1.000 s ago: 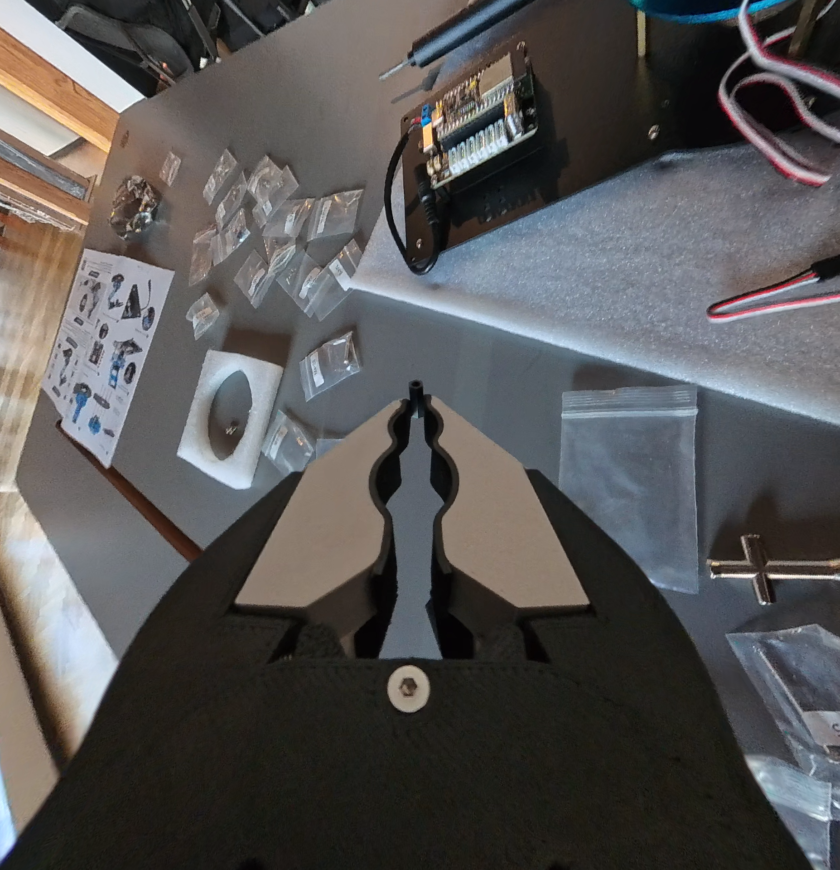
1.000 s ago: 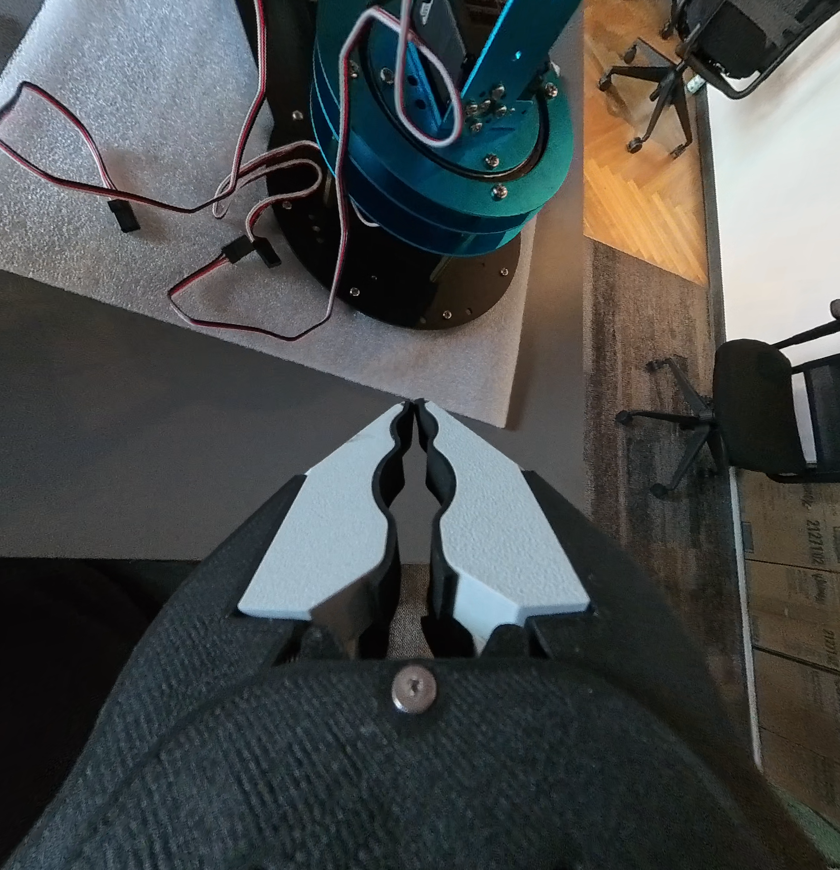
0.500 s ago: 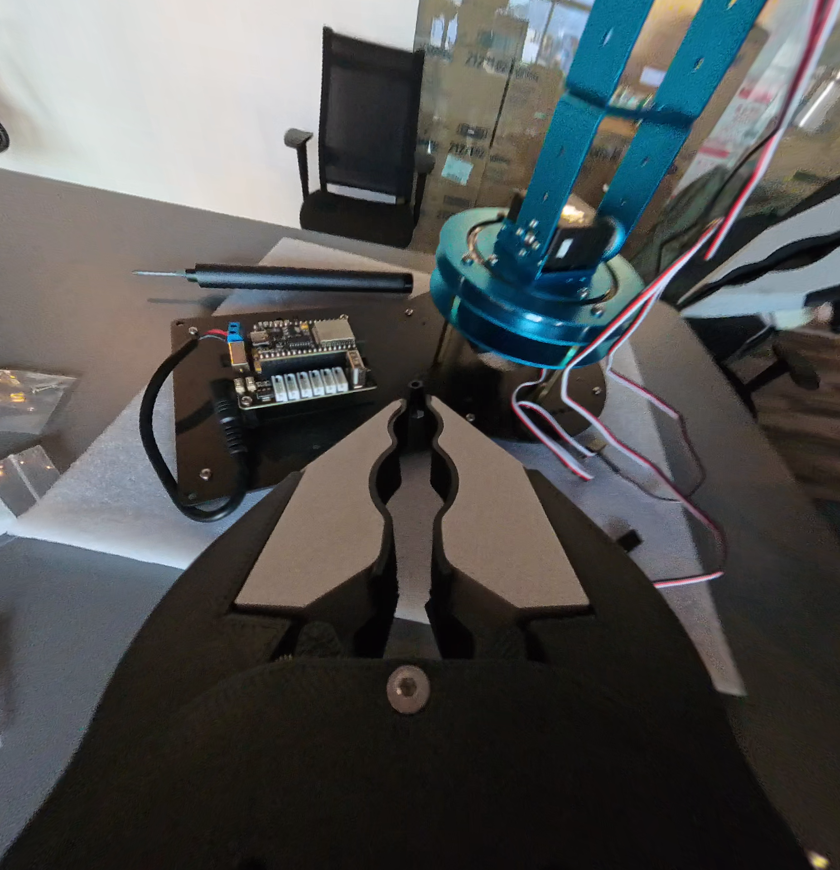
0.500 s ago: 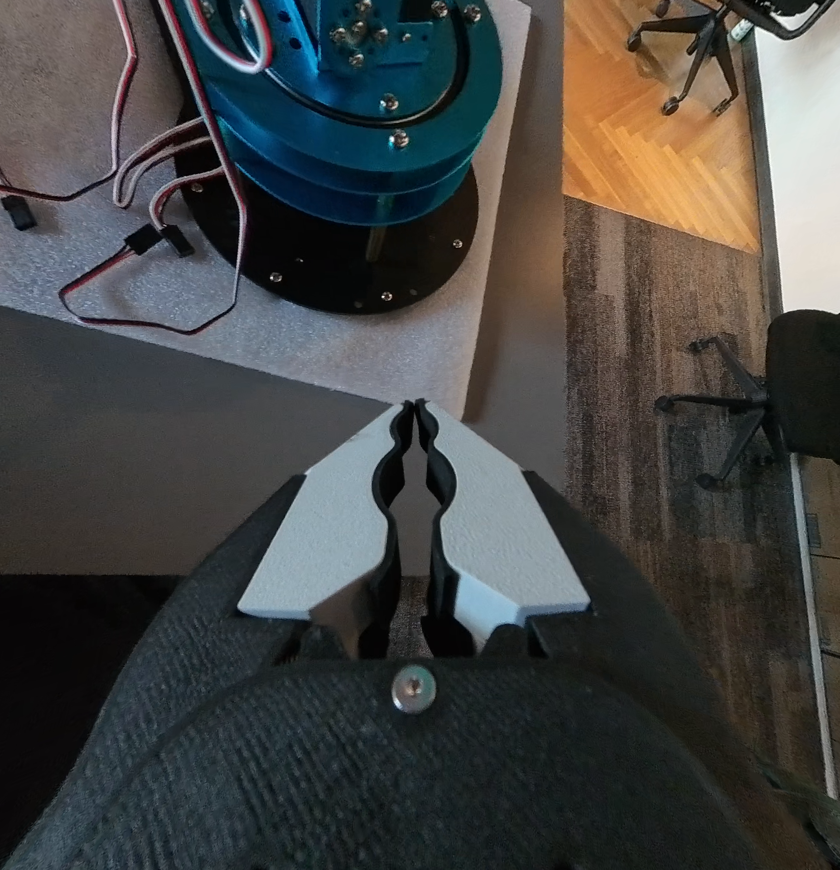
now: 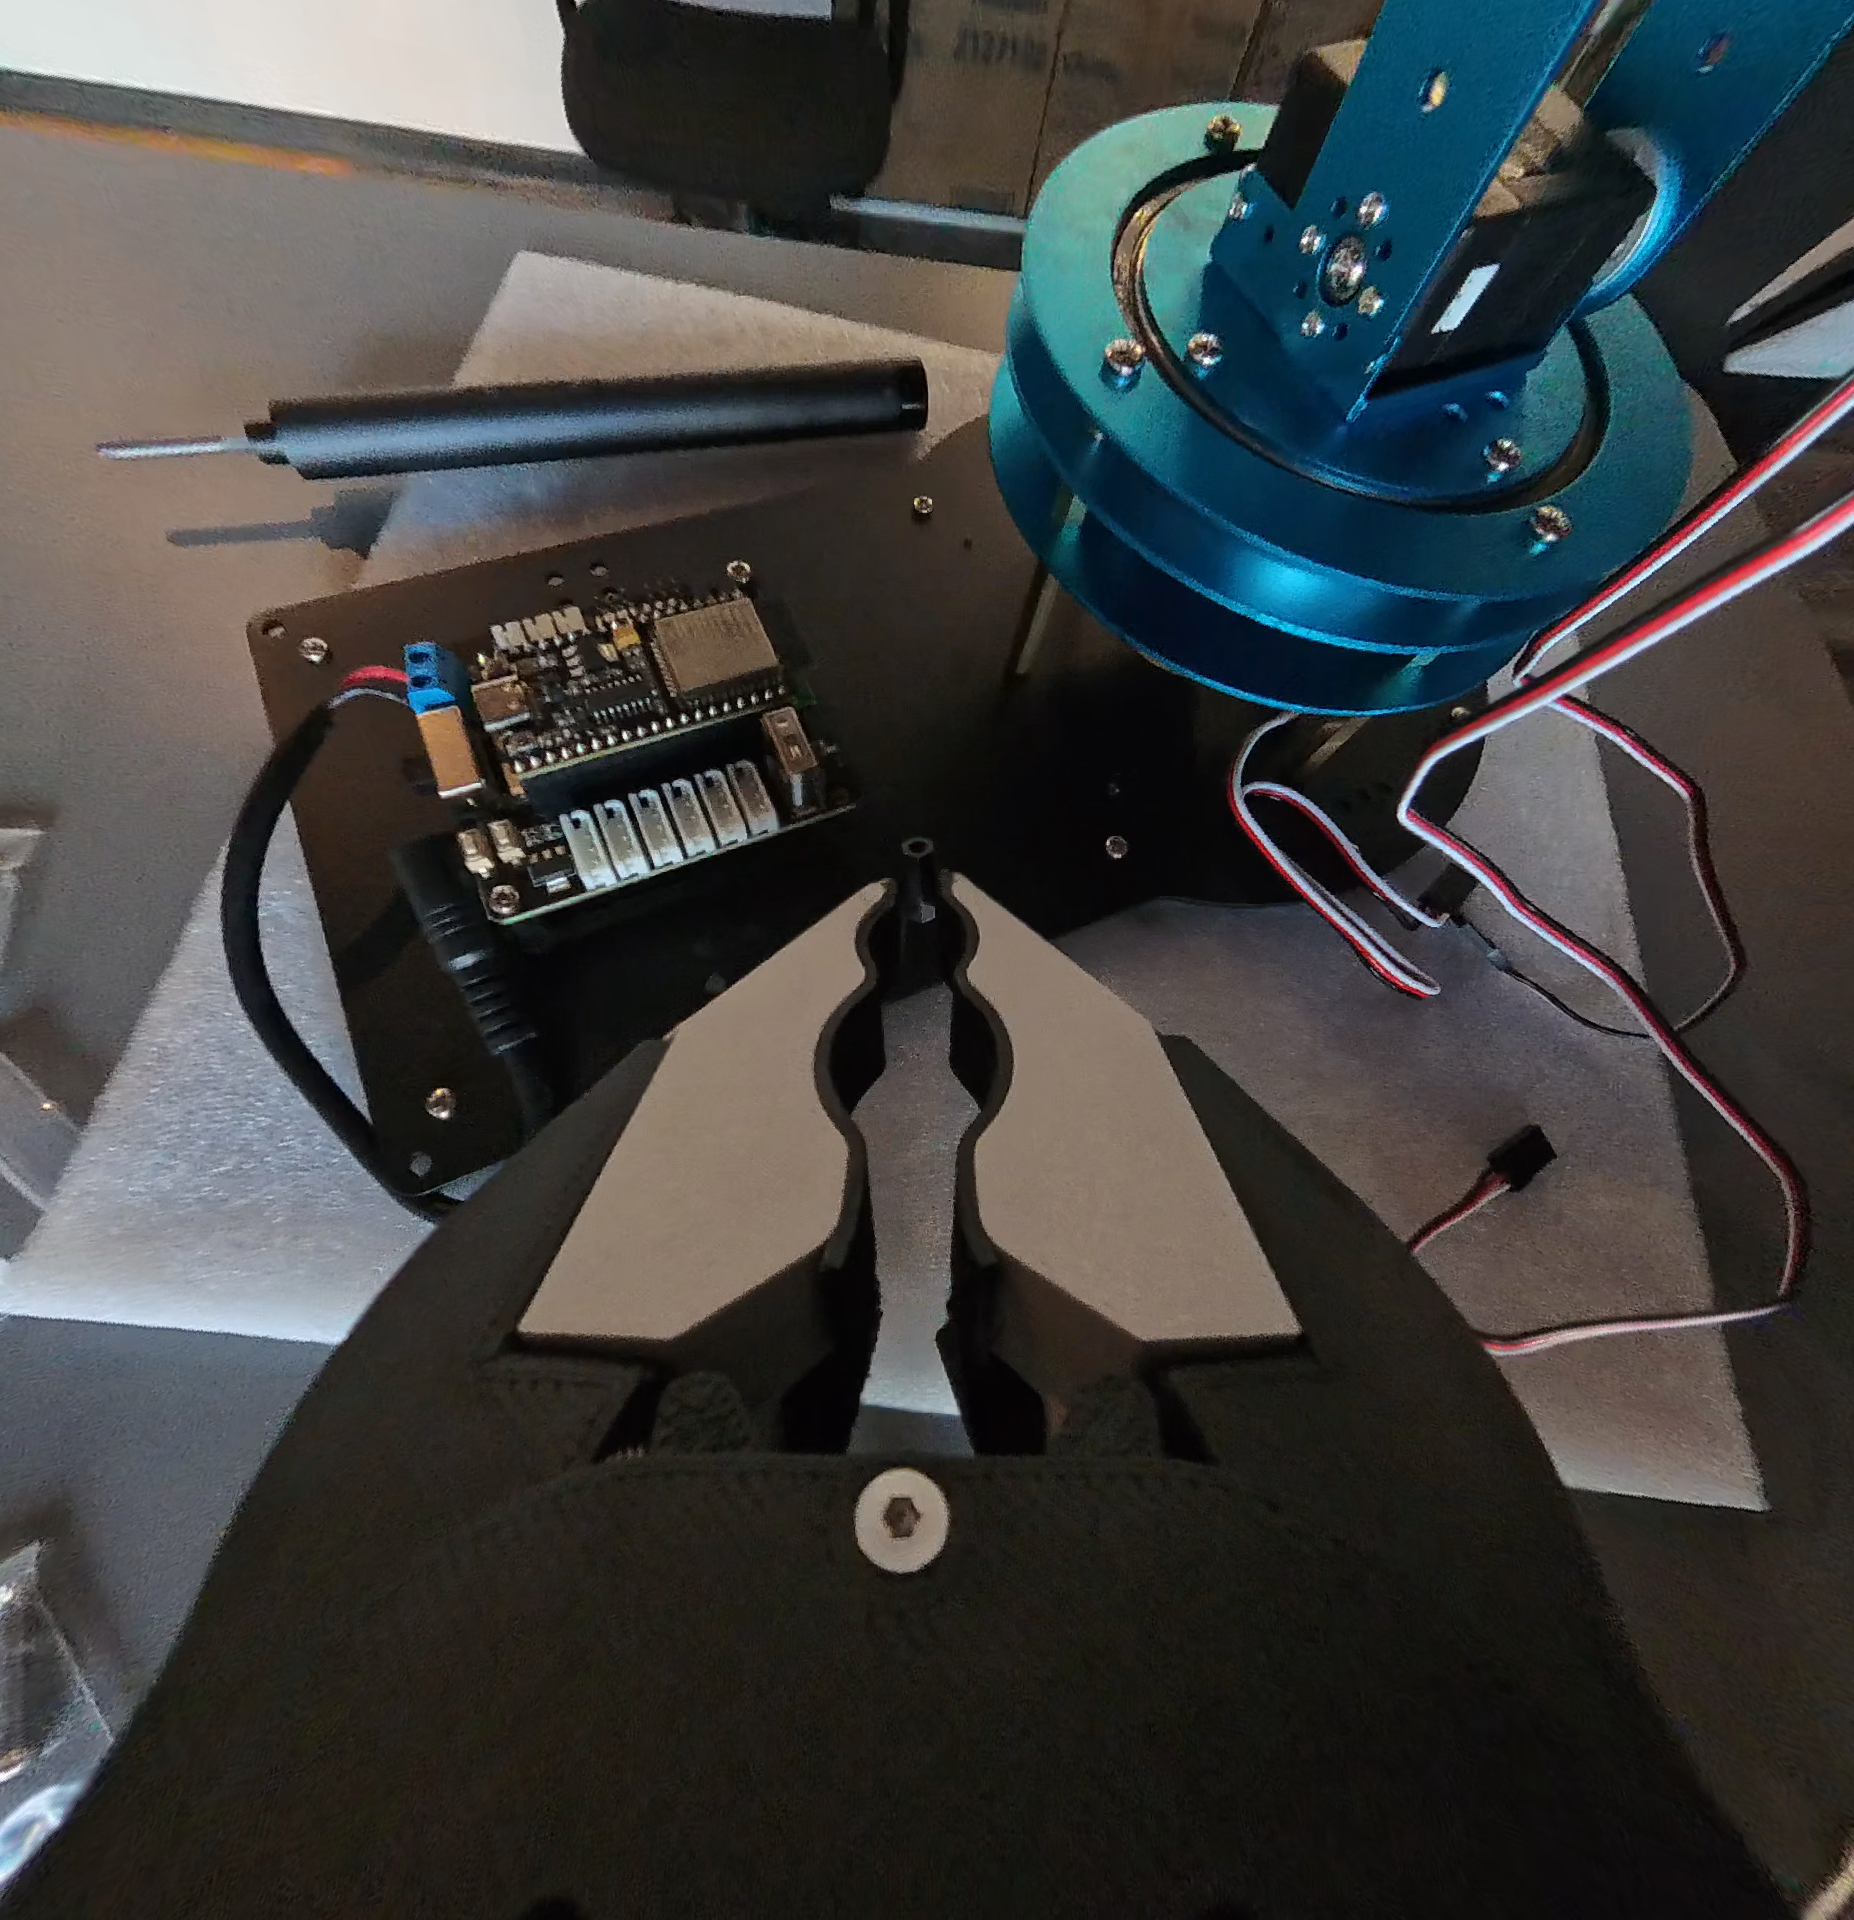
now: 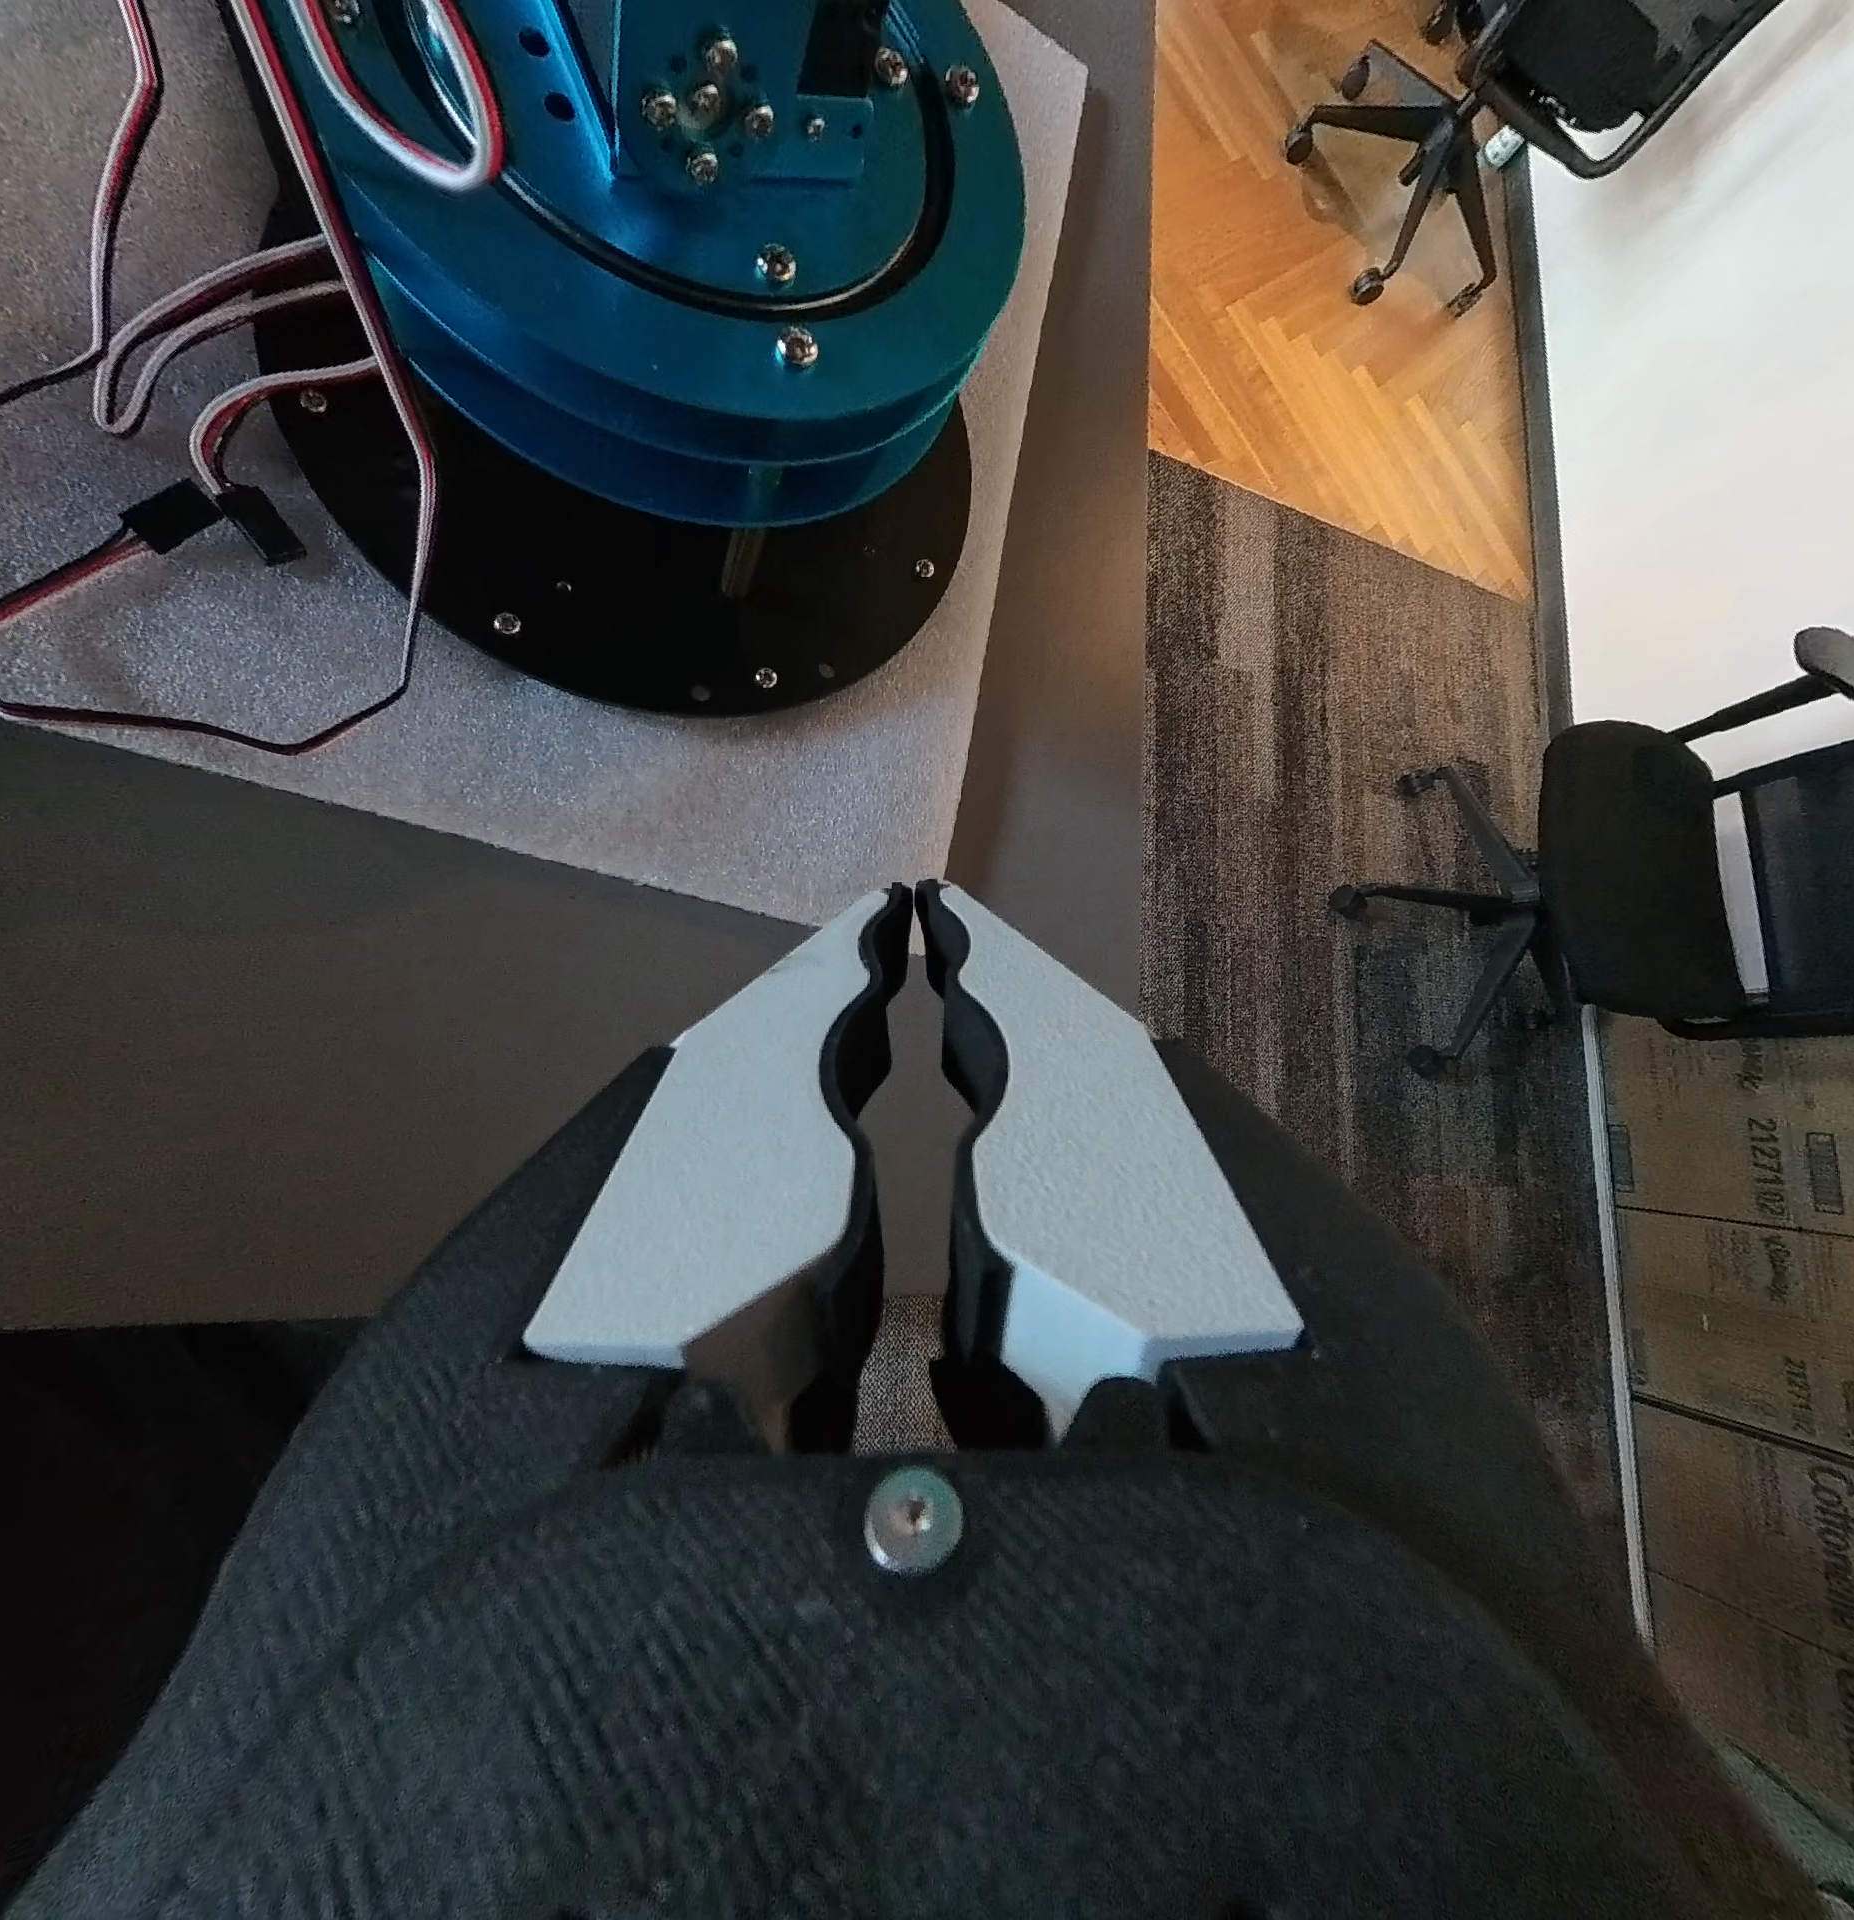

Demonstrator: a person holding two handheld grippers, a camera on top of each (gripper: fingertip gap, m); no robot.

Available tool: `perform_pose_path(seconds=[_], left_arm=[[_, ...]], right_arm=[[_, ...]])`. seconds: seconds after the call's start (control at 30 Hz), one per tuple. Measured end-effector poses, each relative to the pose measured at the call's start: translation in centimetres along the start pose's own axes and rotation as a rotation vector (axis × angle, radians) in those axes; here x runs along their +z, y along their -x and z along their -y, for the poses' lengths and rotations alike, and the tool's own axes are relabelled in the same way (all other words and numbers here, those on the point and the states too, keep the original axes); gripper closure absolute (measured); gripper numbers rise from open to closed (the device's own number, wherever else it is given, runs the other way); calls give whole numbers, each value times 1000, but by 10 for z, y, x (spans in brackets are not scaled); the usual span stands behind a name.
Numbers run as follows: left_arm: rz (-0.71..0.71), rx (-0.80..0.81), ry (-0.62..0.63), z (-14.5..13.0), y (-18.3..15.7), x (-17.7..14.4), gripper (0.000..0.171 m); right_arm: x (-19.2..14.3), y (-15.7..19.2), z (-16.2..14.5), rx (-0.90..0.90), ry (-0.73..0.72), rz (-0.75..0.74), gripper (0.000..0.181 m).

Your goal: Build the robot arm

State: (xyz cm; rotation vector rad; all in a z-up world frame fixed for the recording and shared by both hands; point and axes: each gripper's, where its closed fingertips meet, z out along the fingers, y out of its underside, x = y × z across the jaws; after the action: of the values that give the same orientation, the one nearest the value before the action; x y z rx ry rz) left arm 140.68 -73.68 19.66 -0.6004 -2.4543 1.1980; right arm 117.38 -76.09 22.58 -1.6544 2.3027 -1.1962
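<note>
Ahead of the jaws, glossy blue anodised metal discs [image 5: 1318,499] stand on a glossy black plate [image 5: 902,644] over rough grey foam [image 5: 1266,1039].

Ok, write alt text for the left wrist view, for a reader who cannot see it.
The left gripper is shut on a small black standoff, held above a black base plate. On the plate sit a circuit board and a blue turntable; a black screwdriver lies behind, servo wires trail right.
</note>
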Motion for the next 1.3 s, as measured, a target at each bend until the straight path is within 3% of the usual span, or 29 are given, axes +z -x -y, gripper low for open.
perform_pose_path(seconds=[0.2,1.0,1.13,1.3], left_arm=[[36,66,21,-6,7,9,168],[27,27,14,-8,5,6,168],[16,40,42,-10,5,1,159],[18,9,42,4,13,-6,159]], right_arm=[[2,-1,-3,-17,14,-2,179],[5,-5,-5,-54,16,-7,179],[5,-6,-6,-54,18,-9,178],[6,-4,-9,-60,28,-6,178]])
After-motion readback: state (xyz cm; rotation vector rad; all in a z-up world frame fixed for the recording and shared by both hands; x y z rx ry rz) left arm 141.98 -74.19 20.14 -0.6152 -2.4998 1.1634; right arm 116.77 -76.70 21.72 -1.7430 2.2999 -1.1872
